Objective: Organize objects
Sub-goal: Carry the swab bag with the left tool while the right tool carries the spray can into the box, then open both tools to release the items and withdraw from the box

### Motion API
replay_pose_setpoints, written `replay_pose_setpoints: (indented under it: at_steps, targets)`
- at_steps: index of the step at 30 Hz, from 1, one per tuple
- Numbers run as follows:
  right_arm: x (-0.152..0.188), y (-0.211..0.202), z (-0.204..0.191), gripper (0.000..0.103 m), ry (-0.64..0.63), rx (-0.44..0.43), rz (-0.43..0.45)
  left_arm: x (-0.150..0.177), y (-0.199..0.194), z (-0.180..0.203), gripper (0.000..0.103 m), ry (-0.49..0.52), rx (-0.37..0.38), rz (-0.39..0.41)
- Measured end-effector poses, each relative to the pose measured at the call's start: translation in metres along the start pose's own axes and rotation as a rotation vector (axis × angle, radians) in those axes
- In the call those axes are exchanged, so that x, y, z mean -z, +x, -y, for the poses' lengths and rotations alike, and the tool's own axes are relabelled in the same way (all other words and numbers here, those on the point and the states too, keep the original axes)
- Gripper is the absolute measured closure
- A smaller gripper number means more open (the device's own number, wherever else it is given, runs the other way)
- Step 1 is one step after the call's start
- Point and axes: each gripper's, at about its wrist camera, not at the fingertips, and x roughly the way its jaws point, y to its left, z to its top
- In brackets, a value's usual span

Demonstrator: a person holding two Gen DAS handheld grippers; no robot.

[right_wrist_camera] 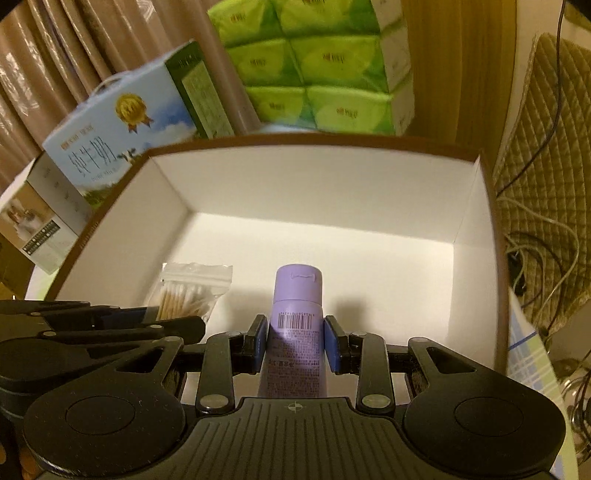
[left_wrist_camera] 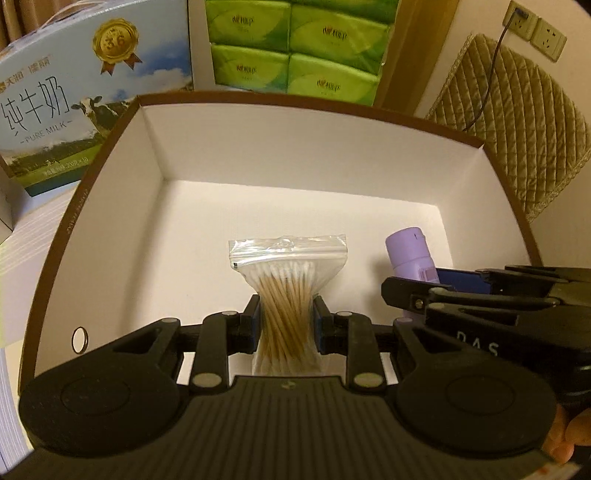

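Over the smooth white box [left_wrist_camera: 122,206], left gripper [left_wrist_camera: 286,325] pinches crinkly swab bag [left_wrist_camera: 286,280], right gripper [right_wrist_camera: 295,343] clasps matte lilac tube [right_wrist_camera: 295,317]

A blue milk carton [left_wrist_camera: 70,99] printed with a cow and gold medal stands beside stacked green tissue packs [left_wrist_camera: 295,48]. At right, a quilted tan cushion [left_wrist_camera: 517,140] leans below beige wall sockets [left_wrist_camera: 535,29], a cable [left_wrist_camera: 487,85] trailing down.
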Motion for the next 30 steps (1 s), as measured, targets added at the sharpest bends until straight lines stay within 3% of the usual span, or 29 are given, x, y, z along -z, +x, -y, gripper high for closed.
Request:
replay_pose_setpoints:
  at_steps: [5, 7, 9, 12, 15, 17, 24, 26, 30]
  targets:
    - [0.0, 0.008, 0.003, 0.074, 0.009, 0.008, -0.024, -0.001, 0.01, -0.001, 0.08, 0.017, -0.005, -0.031]
    - [-0.002, 0.011, 0.004, 0.074, 0.013, 0.007, -0.03, -0.001, 0.012, -0.001, 0.075, 0.03, -0.003, -0.04]
    - [-0.004, 0.014, 0.005, 0.073, 0.017, 0.004, -0.046, -0.002, 0.013, -0.001, 0.058, 0.037, -0.024, -0.041]
    - [-0.008, 0.013, 0.004, 0.072, 0.004, 0.018, -0.032, -0.005, 0.012, -0.005, 0.041, 0.039, -0.053, -0.033]
    - [-0.009, 0.009, 0.008, 0.057, 0.002, 0.02, -0.026, -0.006, 0.008, -0.011, 0.03, 0.024, -0.071, -0.02]
    - [-0.008, 0.004, 0.011, 0.041, -0.002, 0.006, -0.016, -0.005, 0.003, -0.017, 0.024, 0.005, -0.072, -0.011]
    - [-0.001, -0.02, 0.002, 0.023, -0.081, -0.061, 0.009, 0.002, -0.018, -0.02, 0.022, -0.013, -0.06, 0.028]
    - [0.002, -0.028, -0.002, 0.013, -0.106, -0.061, 0.024, 0.004, -0.027, -0.021, 0.022, -0.019, -0.058, 0.045]
    - [0.007, -0.043, -0.006, 0.01, -0.129, -0.076, 0.049, 0.009, -0.044, -0.021, 0.021, -0.039, -0.064, 0.082]
